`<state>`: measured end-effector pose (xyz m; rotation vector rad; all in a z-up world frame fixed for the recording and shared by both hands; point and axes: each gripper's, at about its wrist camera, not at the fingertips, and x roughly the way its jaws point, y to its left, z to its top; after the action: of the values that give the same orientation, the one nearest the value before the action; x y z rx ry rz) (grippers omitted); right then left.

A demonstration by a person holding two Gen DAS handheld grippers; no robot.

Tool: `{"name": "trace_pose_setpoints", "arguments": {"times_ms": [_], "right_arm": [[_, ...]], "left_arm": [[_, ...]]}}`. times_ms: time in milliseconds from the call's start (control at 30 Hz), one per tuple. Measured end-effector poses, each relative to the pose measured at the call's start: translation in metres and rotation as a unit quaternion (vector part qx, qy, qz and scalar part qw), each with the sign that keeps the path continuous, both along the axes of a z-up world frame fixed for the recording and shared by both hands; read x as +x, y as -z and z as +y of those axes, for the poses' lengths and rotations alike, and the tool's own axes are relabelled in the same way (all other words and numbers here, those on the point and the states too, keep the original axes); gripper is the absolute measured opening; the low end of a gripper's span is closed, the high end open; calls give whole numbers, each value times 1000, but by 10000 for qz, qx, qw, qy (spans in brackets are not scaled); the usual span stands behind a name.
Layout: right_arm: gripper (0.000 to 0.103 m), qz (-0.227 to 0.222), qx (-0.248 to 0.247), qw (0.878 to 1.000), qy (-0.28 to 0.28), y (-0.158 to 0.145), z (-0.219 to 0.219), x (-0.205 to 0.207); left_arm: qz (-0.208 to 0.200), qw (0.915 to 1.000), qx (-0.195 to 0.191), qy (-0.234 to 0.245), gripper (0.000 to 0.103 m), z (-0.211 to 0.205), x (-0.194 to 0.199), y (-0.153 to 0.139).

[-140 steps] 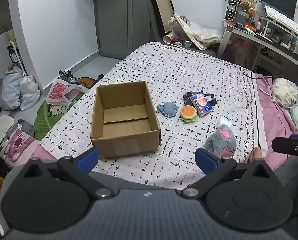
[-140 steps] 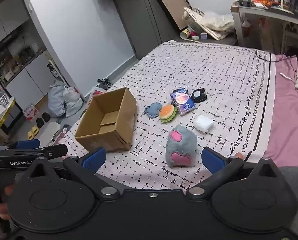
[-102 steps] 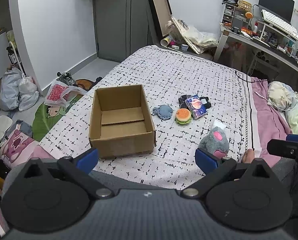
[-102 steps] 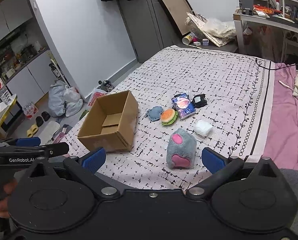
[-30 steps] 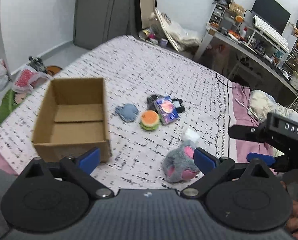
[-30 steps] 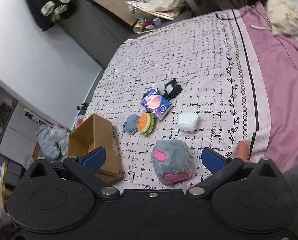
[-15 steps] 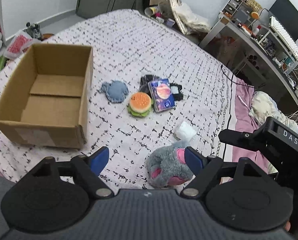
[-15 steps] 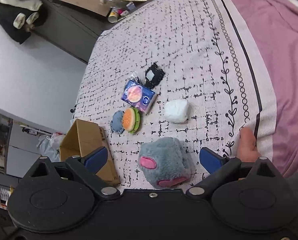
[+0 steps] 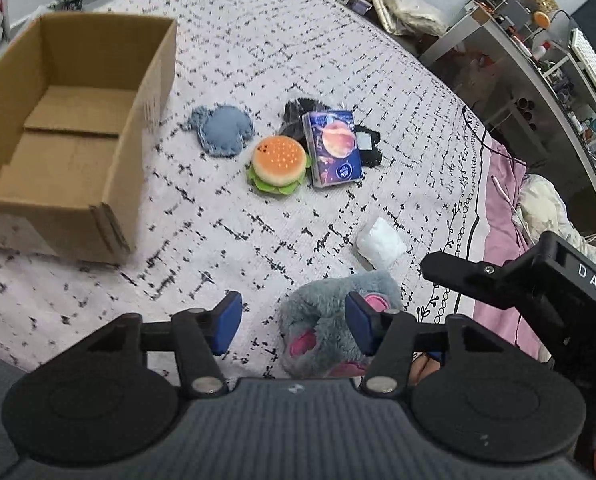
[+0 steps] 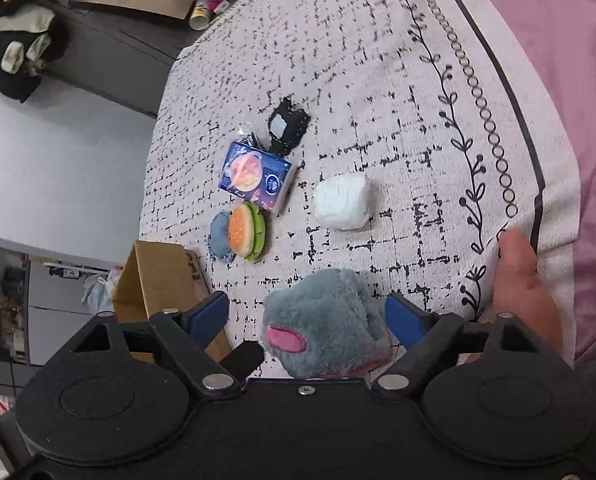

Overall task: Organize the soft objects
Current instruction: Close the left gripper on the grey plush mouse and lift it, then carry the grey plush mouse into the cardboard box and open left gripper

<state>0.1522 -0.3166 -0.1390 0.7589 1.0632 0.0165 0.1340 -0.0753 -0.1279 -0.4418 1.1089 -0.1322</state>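
The grey plush toy (image 10: 330,316) lies at the near edge of the bed, pink patches showing, and both tools are poised over it. The right gripper (image 10: 306,319) has its jaws spread wide with the toy sitting between the blue pads, not yet squeezed. The left gripper (image 9: 293,324) is open too, its right pad just over the toy's fur, holding nothing.

That toy looks light, squashy and shaggy; I'd guess it will give a lot under the pads, so a bite across the thick middle of its body seems safer than pinching loose fur.

The cardboard box (image 9: 73,128) stands open and empty to the left, well apart from the toy. Between them lie a blue felt patch (image 9: 222,130), a burger cushion (image 9: 278,164), a tissue pack (image 9: 332,148) and a white wad (image 9: 380,245).

The bedspread (image 10: 378,80) is a soft, pale cloth with black dashes, so things sink slightly. A cluttered desk (image 9: 530,52) stands beyond the bed.
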Motion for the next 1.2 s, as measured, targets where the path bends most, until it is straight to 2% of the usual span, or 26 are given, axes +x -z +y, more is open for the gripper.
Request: {"name": "trace_pose_setpoints", "arguments": {"times_ms": [200, 267, 367, 500, 567, 733, 933, 1200], "right_arm": [[61, 255, 201, 9992, 221, 18, -6, 7], [62, 356, 205, 9990, 160, 23, -4, 11], [60, 386, 252, 9987, 220, 26, -6, 11], [49, 422, 401, 9982, 171, 30, -6, 13], [46, 356, 528, 9979, 110, 30, -4, 14], [43, 90, 805, 9967, -87, 24, -1, 11], [42, -275, 982, 9943, -299, 14, 7, 9], [39, -473, 1220, 9907, -382, -1, 18, 8]], "left_arm": [[227, 9994, -248, -43, 56, -6, 8, 16], [253, 9991, -327, -76, 52, -8, 9, 19], [323, 9980, -516, -166, 52, -5, 12, 22], [176, 9980, -576, -205, 50, -5, 9, 18], [99, 9976, -625, -280, 45, -2, 8, 14], [-15, 9960, -772, -454, 40, 10, 8, 3], [-276, 9946, -818, -568, 39, 21, 1, -15], [-525, 9925, -862, -689, 39, 35, -7, -37]]}}
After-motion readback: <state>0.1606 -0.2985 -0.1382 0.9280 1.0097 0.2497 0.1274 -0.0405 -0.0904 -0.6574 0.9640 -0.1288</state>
